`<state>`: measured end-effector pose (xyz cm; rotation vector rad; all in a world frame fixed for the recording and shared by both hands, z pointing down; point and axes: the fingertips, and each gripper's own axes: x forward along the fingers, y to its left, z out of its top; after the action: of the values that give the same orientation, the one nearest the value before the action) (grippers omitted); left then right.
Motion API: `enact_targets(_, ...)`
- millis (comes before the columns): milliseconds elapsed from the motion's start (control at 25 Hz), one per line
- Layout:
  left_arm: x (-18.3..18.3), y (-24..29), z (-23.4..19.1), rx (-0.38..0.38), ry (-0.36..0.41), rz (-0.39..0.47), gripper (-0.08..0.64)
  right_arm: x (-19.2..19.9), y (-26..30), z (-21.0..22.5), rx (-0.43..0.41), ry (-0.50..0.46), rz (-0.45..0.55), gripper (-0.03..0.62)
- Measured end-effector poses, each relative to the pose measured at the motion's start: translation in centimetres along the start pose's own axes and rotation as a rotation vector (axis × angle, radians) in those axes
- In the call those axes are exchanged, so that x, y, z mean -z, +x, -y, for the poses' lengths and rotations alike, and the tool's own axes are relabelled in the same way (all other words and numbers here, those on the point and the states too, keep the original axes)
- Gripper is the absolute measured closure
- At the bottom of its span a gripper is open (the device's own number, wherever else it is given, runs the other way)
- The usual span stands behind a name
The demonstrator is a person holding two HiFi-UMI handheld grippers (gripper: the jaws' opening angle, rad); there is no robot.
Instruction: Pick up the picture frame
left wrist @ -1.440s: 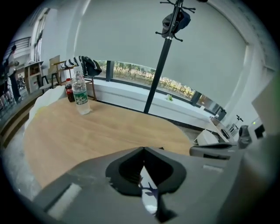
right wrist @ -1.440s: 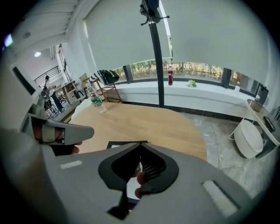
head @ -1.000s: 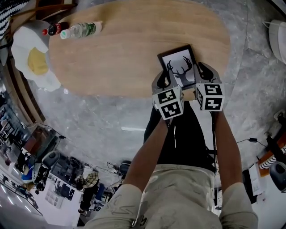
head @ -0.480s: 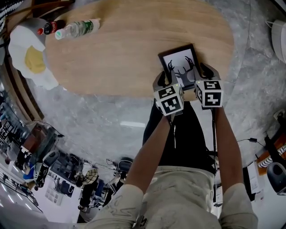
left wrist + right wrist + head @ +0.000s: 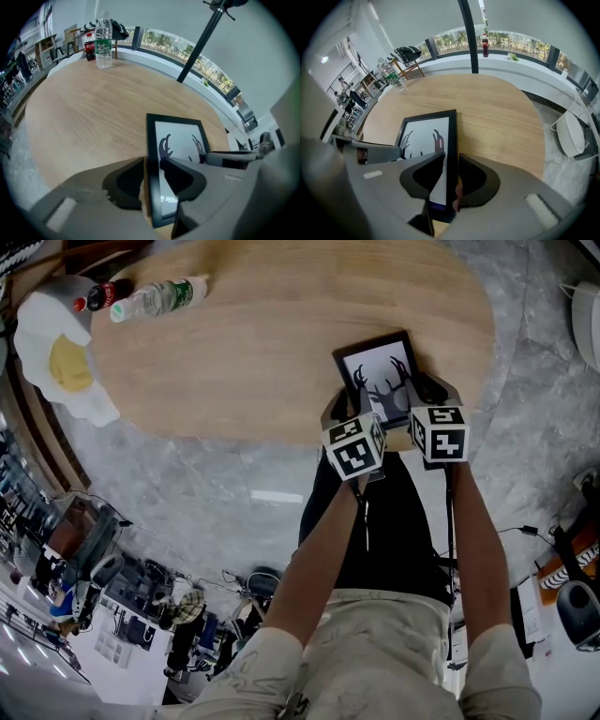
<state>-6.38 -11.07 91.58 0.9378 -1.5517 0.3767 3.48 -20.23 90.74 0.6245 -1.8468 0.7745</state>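
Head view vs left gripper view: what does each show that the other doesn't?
Head view only: the person's arms, both marker cubes, and a white-and-yellow egg-shaped object beside the table.
Left gripper view only: the left tongs, whose jaws have just been opening, stand open astride the picture frame's left edge; also a dark pole and a band of windows.
Both: the table, the frame, the water bottle and the cola bottle.
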Motion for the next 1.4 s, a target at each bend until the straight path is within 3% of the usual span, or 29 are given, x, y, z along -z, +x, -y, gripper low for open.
enact_targets(360,-0.2,0.0,0.2,0.018,-0.016,0.013,0.442,0.0,0.0,0.2,-0.037,0.014,0.011,0.507)
enact_targets(800,-0.7,-1.2,0.2,0.015,0.048,0.023,0.457,0.0,-0.9,-0.2,-0.017,-0.001,0.016,0.522)
enact_targets(1160,-3.0,-4.6,1.7,0.043,0.138,0.088,0.460,-1.5,-5.0,-0.8,0.007,0.042,0.120,0.522)
enact_targets(1400,-5.9,-9.0,3.8,0.079,0.182,0.171,0.462,-4.7,-9.9,-1.4,0.018,0.011,0.217,0.520)
